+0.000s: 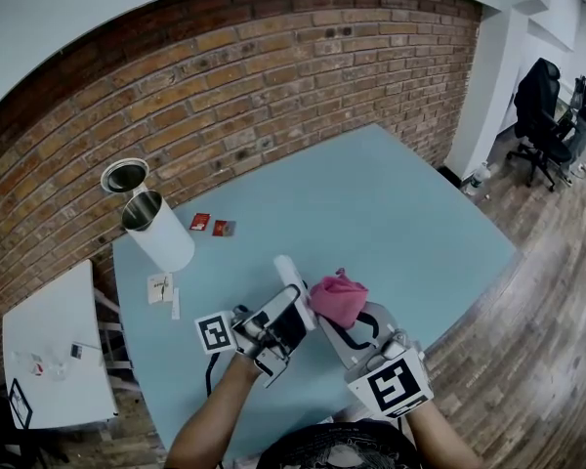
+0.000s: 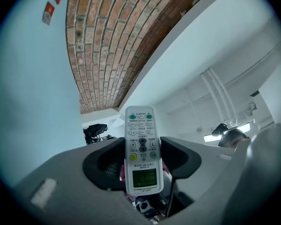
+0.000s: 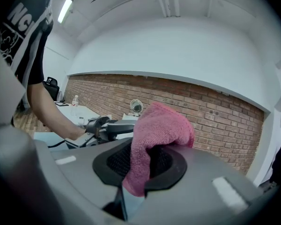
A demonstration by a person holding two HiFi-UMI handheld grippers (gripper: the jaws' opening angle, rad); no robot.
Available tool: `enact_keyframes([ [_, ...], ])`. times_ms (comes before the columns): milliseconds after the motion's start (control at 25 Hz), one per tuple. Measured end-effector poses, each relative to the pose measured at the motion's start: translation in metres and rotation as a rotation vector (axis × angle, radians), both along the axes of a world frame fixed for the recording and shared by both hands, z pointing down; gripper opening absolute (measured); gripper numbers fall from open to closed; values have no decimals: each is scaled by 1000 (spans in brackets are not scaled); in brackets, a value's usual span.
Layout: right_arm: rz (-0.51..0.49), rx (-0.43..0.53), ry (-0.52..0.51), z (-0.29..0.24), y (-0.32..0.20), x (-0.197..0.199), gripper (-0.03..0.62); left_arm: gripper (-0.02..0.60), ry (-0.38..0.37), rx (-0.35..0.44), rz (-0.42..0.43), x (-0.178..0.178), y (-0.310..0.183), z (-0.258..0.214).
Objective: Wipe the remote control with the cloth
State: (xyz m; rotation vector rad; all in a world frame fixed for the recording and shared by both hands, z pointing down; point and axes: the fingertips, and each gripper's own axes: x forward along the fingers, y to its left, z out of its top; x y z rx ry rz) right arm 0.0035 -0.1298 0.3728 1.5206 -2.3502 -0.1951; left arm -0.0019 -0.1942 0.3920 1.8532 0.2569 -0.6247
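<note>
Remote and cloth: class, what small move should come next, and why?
Probably slide the cloth across the remote's button face. The left tongs grip the remote with its face bare, and the right tongs hold the cloth bunched close beside it, so only a short sideways stroke seems needed.

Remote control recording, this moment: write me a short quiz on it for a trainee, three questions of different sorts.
1. True or false: the left gripper holds the cloth.
2. Where is the remote control? A: lying on the table. B: between the left gripper's jaws. C: between the jaws of the right gripper.
3. Fill in: the cloth's colour is ___.
Key: 1 false; 2 B; 3 pink.
</note>
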Motion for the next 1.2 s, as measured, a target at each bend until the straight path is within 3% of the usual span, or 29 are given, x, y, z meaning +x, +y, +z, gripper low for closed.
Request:
enact_keyframes([
  [280, 23, -31, -121, 10, 1, 5, 64, 238, -12, -79, -132, -5, -28, 2],
  [720, 0, -61, -142, 21, 2, -2, 64, 238, -49, -109, -232, -5, -44, -6],
  [1200, -2, -25, -230, 0, 5, 5, 64, 237, -282, 56, -259, 7, -37, 9],
])
